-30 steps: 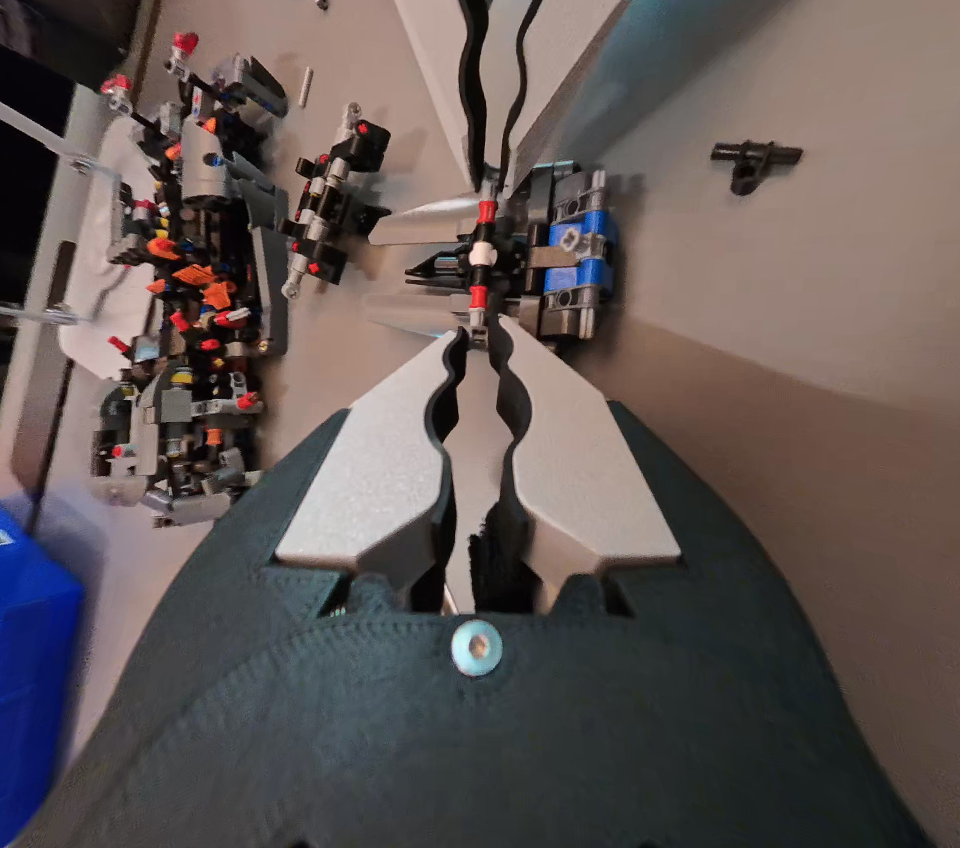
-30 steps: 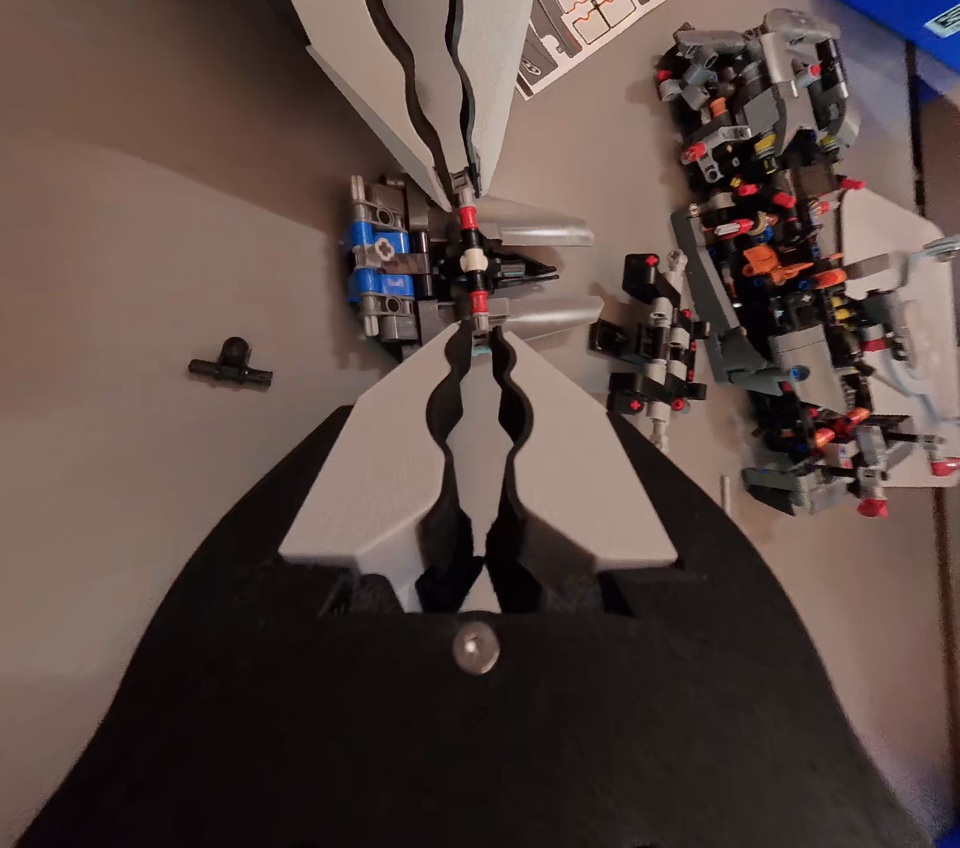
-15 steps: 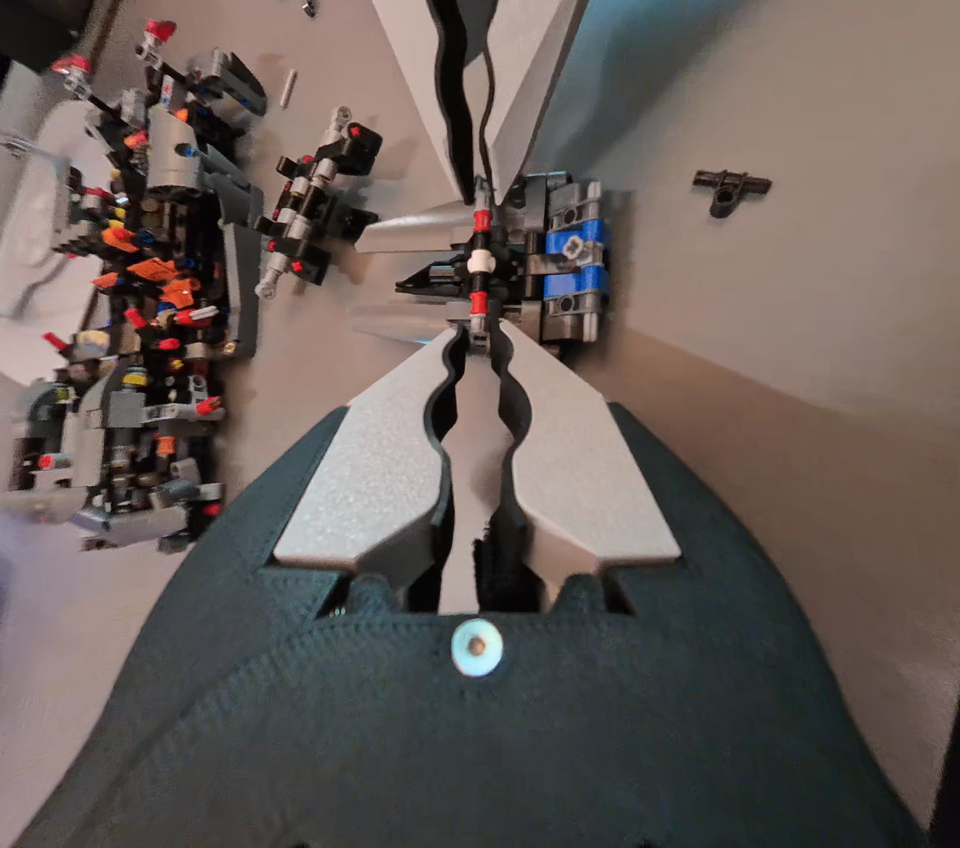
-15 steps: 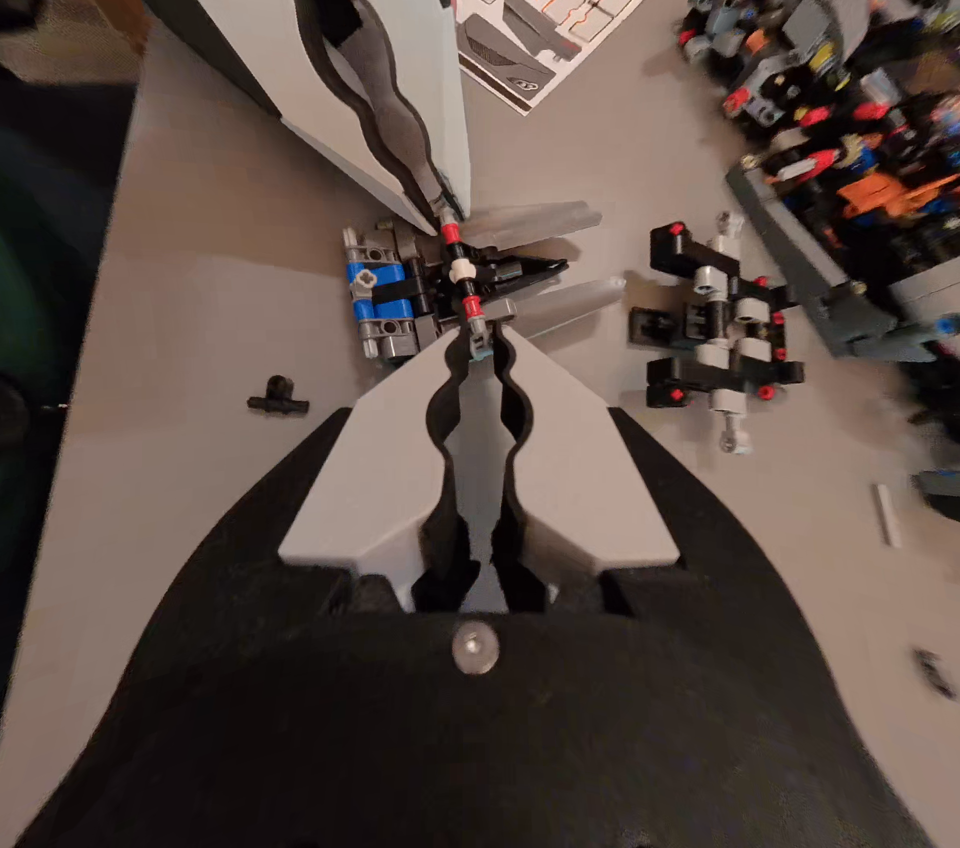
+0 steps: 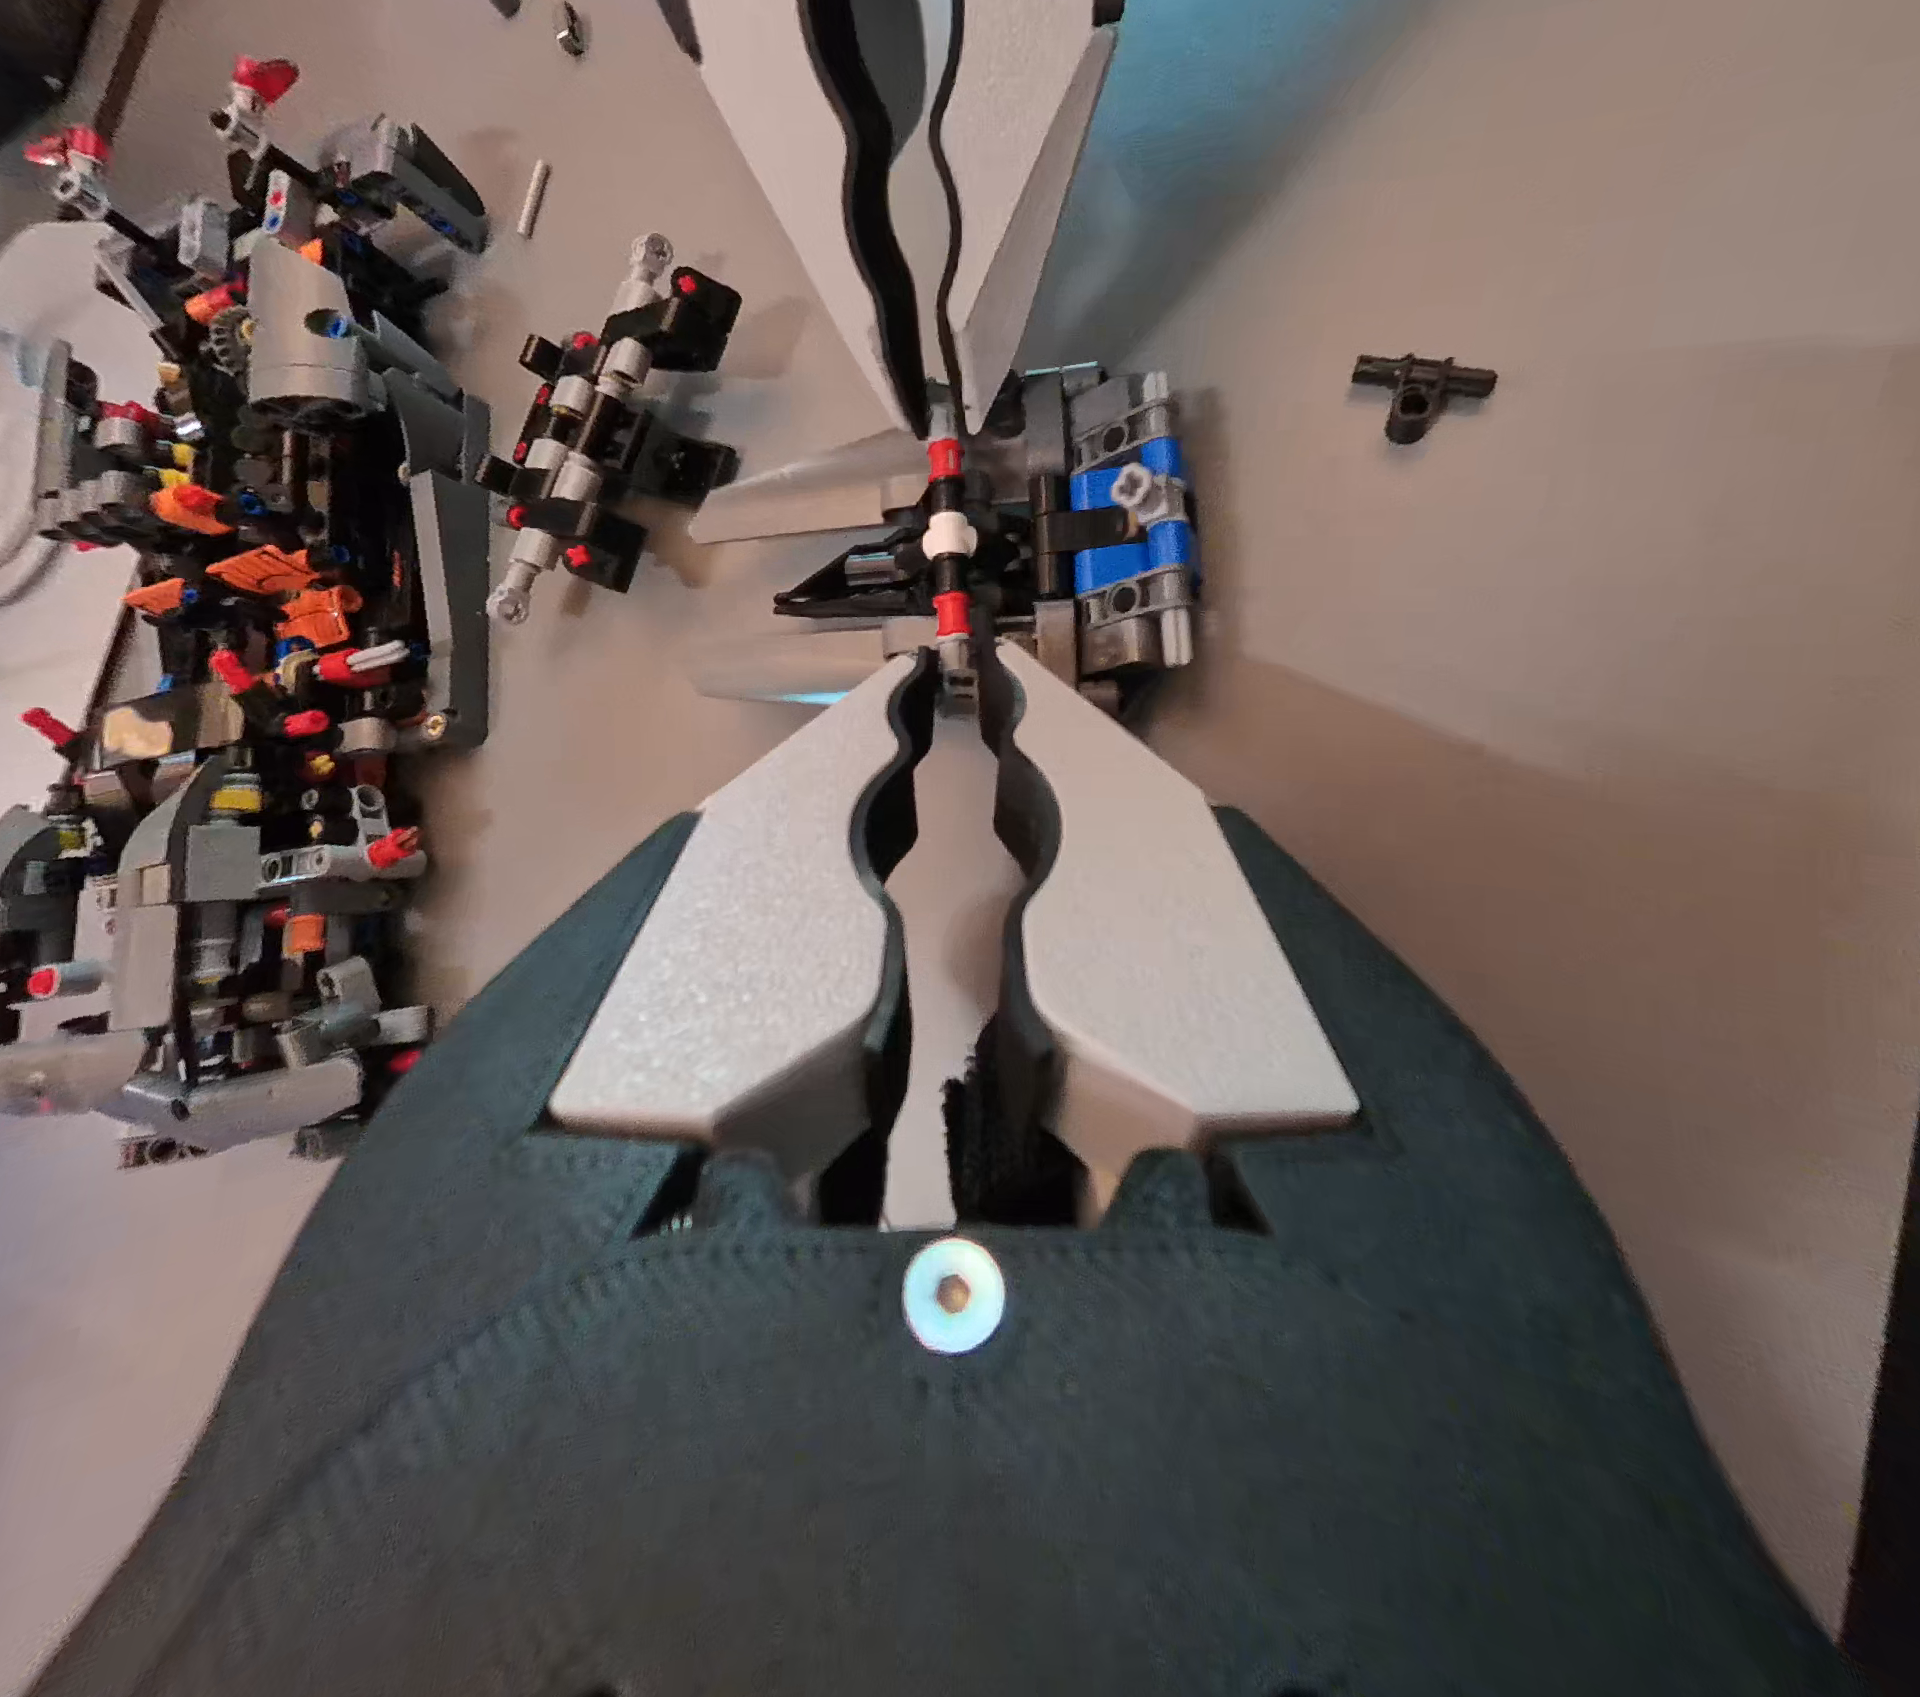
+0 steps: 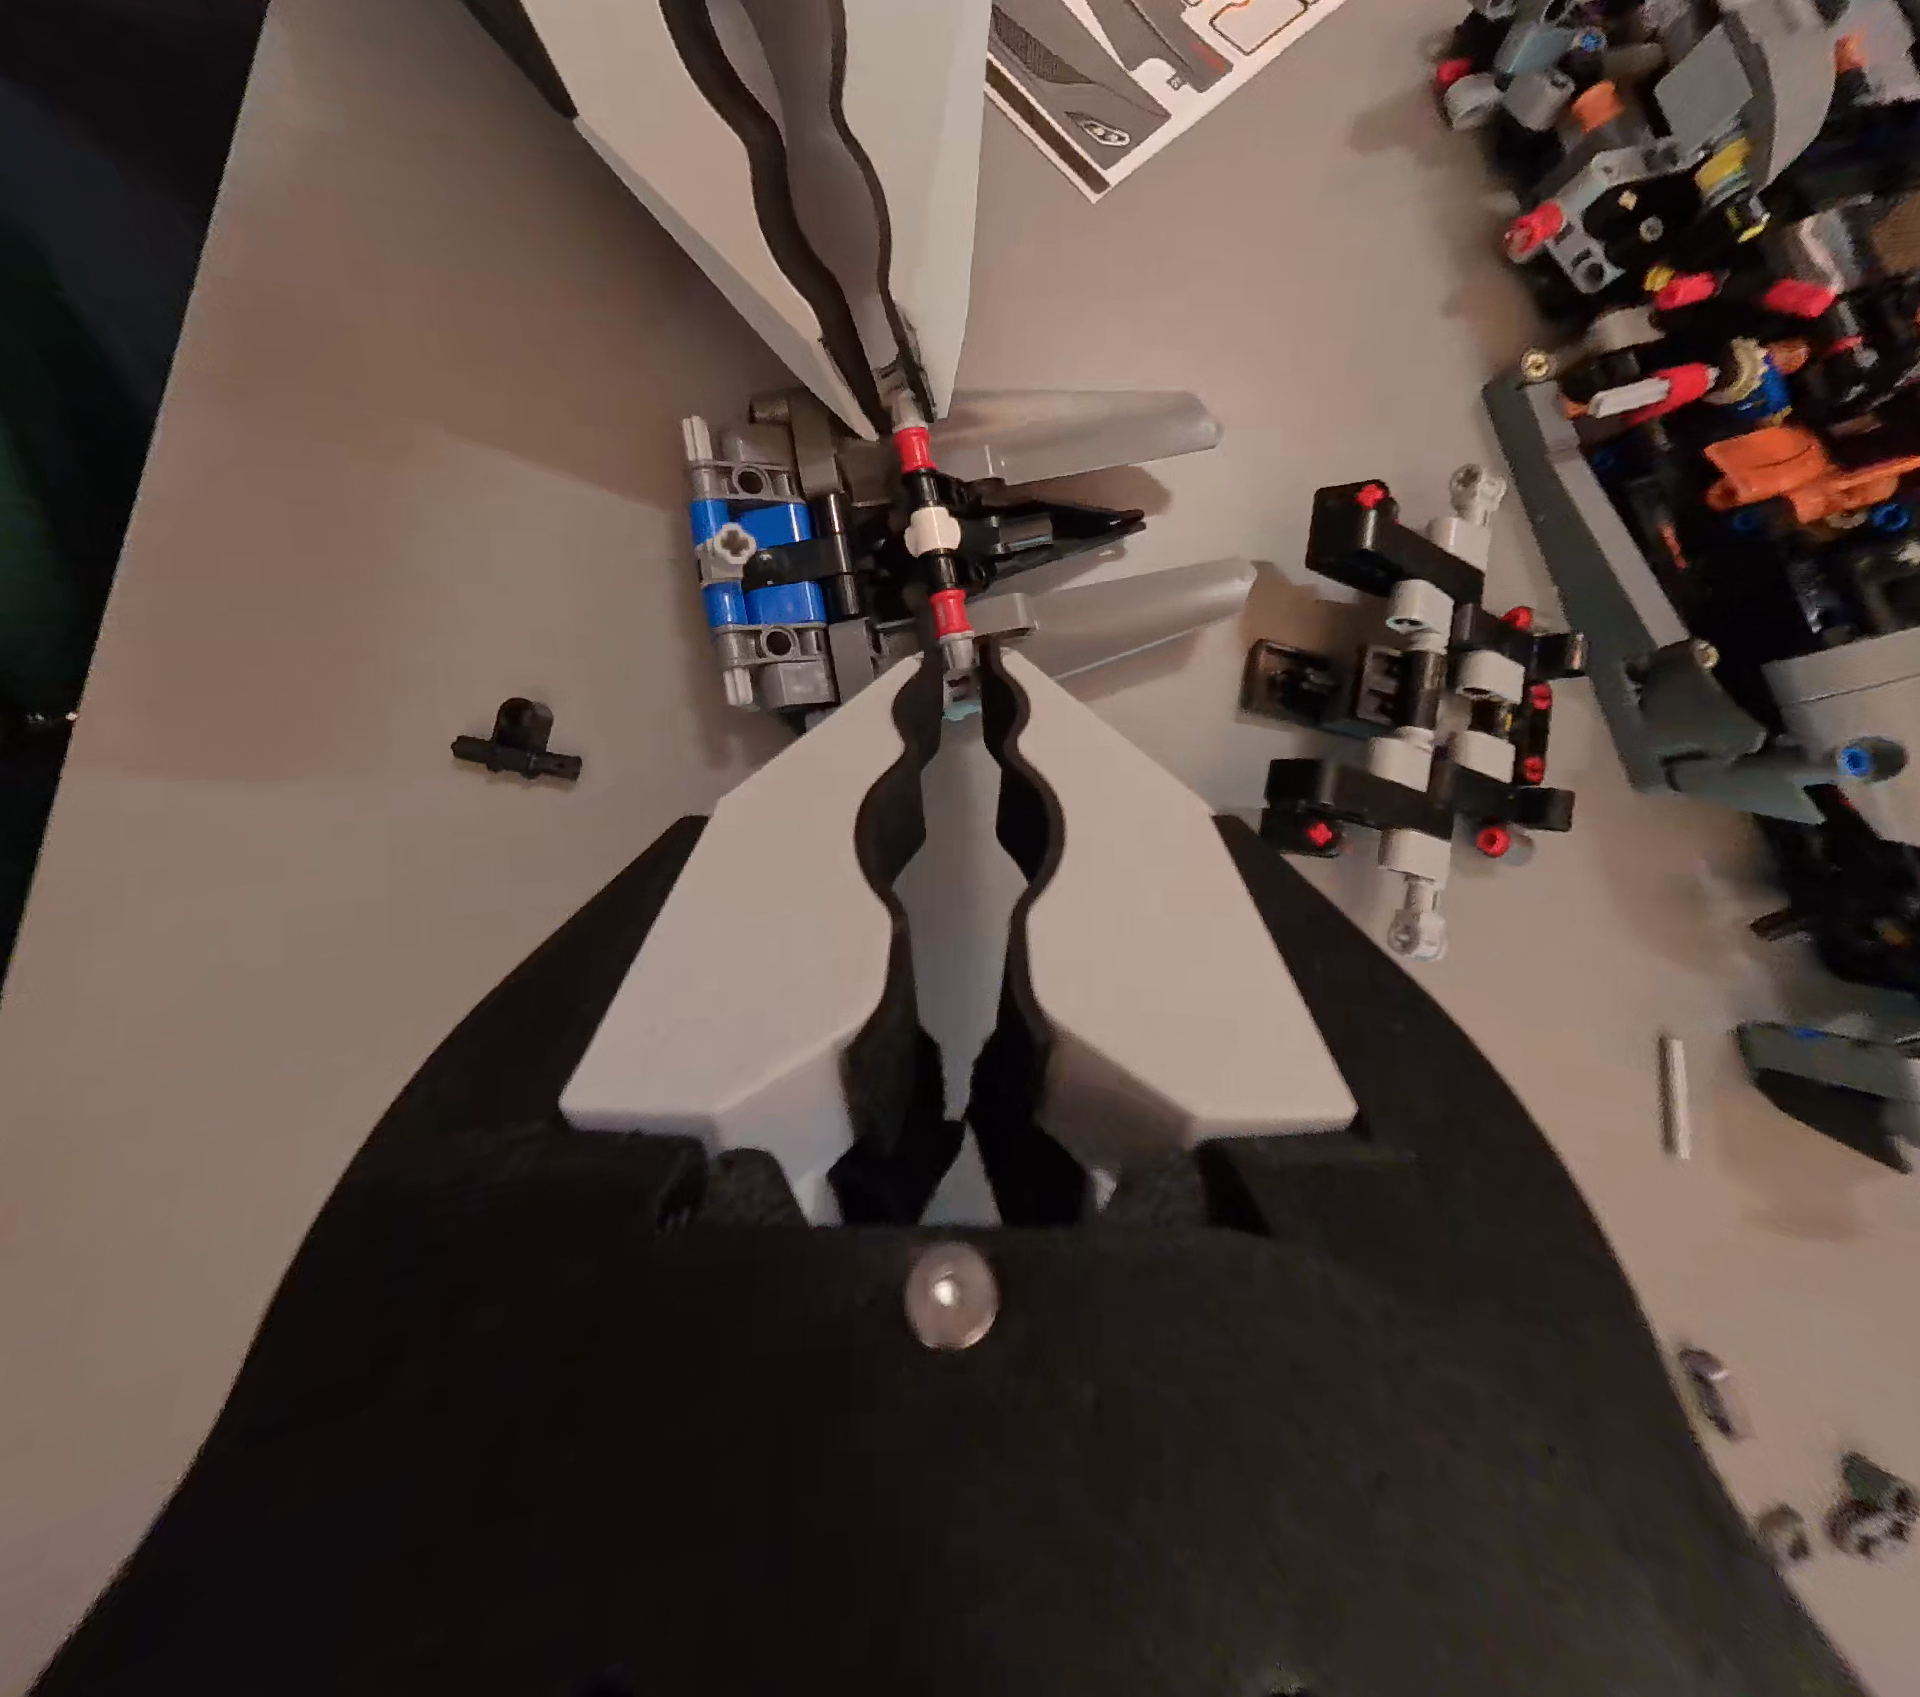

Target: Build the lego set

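Both claws, left claw [image 5: 954,683] and right claw [image 6: 961,679], stay clamped on the axle [image 5: 943,533] ends; sub-assembly [image 6: 831,551] unmoved mid-counter [image 6: 416,868]; seating unfinished.

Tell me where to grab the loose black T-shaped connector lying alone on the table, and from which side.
Grip the black T-shaped connector across its straight bar, coming down from above. It lies flat on the table with open surface all round. The bar is thin with parallel sides; the round stub would probably slip between the fingers.
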Demonstrator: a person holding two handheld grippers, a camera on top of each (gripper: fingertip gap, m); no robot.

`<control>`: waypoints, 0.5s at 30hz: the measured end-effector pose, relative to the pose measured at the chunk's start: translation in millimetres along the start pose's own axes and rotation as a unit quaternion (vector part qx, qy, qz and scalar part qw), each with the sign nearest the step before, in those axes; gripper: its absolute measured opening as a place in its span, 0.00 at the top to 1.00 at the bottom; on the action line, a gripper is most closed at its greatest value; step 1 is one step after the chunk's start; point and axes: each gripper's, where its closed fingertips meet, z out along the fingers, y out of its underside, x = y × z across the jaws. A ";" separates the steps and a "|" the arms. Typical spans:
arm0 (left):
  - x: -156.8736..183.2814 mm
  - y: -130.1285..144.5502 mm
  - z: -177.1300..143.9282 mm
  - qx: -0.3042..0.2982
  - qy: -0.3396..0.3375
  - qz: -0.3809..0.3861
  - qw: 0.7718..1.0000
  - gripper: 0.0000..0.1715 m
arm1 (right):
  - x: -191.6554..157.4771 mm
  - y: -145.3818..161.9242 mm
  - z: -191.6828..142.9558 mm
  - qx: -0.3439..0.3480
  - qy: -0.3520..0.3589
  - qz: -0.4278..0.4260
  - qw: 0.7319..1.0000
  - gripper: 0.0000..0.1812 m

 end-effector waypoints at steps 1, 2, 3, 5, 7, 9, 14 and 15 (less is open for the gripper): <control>-0.1 -0.5 0.1 0.000 0.005 -0.005 1.000 0.96 | -0.2 0.6 0.0 0.001 -0.010 0.017 1.000 0.97; 0.1 -0.3 0.4 -0.003 0.012 -0.014 1.000 0.96 | -0.4 0.4 -0.1 0.005 -0.025 0.039 0.999 0.97; 0.1 -0.6 0.5 -0.002 0.022 -0.028 0.999 0.97 | -0.3 1.2 0.2 0.007 -0.040 0.062 0.997 0.97; -0.8 -6.3 -0.6 0.022 0.048 -0.071 0.996 0.97 | -0.5 5.0 1.5 -0.001 -0.066 0.098 0.993 0.97; -1.2 -7.8 -1.1 0.032 0.071 -0.096 0.992 0.97 | -2.8 5.6 2.1 -0.003 -0.093 0.126 0.988 0.97; -0.4 -6.6 -1.8 0.028 0.088 -0.109 0.990 0.97 | -4.3 4.3 2.2 0.001 -0.120 0.152 0.981 0.97; 0.3 -7.4 -5.3 0.040 0.104 -0.133 0.985 0.95 | -4.7 4.7 4.6 -0.002 -0.131 0.157 0.979 0.97; 0.3 -8.6 -7.9 0.048 0.101 -0.132 0.985 0.94 | -5.4 4.7 5.5 -0.001 -0.133 0.156 0.979 0.98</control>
